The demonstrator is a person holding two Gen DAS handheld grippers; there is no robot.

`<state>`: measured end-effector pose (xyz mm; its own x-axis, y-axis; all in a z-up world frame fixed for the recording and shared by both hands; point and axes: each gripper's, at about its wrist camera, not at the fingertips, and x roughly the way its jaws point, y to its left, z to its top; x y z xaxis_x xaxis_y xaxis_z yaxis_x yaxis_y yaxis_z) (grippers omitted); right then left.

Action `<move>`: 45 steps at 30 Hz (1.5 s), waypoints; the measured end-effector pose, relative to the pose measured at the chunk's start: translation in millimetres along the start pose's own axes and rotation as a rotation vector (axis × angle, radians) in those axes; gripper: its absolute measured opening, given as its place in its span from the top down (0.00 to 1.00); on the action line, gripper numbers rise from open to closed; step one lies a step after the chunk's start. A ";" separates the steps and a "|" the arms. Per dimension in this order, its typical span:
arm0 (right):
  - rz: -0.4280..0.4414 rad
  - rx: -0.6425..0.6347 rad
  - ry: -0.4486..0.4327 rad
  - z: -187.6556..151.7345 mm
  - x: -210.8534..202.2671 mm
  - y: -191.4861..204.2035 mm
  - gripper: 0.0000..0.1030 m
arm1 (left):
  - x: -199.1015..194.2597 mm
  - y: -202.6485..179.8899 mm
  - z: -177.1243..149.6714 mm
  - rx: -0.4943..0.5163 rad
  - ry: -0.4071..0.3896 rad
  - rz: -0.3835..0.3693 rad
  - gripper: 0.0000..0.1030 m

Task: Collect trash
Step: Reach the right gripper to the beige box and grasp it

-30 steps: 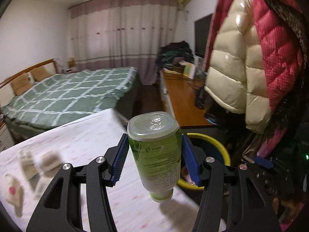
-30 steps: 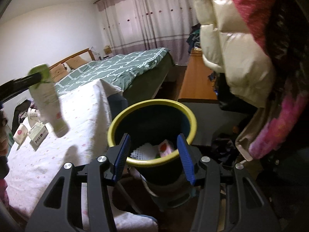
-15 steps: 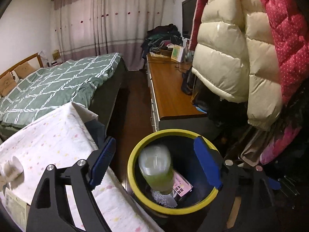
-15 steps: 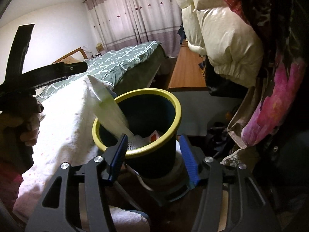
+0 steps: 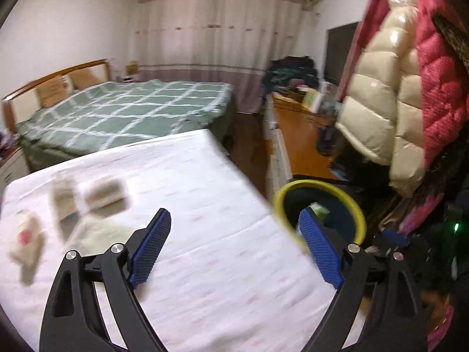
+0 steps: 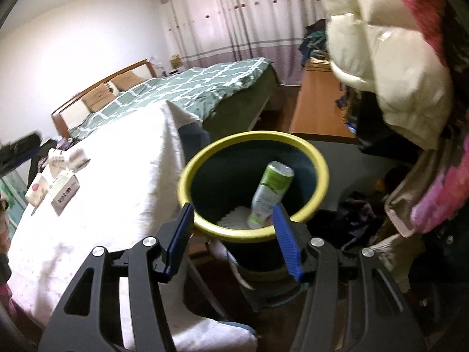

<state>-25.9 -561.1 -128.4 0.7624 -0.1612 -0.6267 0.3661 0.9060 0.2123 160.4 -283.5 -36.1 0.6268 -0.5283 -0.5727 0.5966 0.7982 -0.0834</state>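
Note:
A dark bin with a yellow rim stands beside the table; it also shows in the left wrist view. A green and white bottle leans inside it on other trash. My left gripper is open and empty above the white tablecloth. Several small cartons and wrappers lie blurred on the cloth at the left; they also show in the right wrist view. My right gripper is open and empty, just in front of the bin's near rim.
A green checked bed lies behind the table. A wooden desk runs along the right wall. Cream and red puffer jackets hang at the right above the bin. Clothes lie piled on the floor.
My left gripper let the bottle drop into the bin, then swung back left over the table, open and empty. The right gripper stayed open near the bin.

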 end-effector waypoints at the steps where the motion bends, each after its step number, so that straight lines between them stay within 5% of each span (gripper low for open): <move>1: 0.007 -0.008 0.003 1.6 2.0 5.3 0.48 | -9.6 15.5 -6.4 -0.017 0.000 0.033 0.15; 10: 0.110 -0.135 0.038 26.1 28.1 89.6 0.48 | -77.1 124.0 -57.6 -0.131 -0.014 0.266 0.14; 24: 0.336 -0.369 0.156 42.1 84.8 246.7 0.48 | -82.5 250.2 -81.5 -0.247 -0.110 0.411 0.14; 31: 0.236 -0.396 0.206 63.6 142.4 279.6 0.48 | -75.5 281.3 -91.6 -0.340 -0.142 0.414 0.11; 36: 0.271 -0.381 0.291 64.4 174.1 283.4 0.48 | -76.2 282.4 -92.8 -0.335 -0.172 0.443 0.11; 43: 0.412 -0.436 0.384 42.0 156.9 300.1 0.48 | -78.3 286.9 -94.9 -0.358 -0.179 0.471 0.11; 45: 0.369 -0.417 0.344 40.5 144.4 299.6 0.48 | -82.4 287.3 -96.7 -0.361 -0.181 0.483 0.11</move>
<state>215.5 -328.8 -124.9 0.5588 0.2612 -0.7871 -0.1776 0.9648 0.1941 231.7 17.3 -91.7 0.8771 -0.0990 -0.4700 0.0380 0.9897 -0.1377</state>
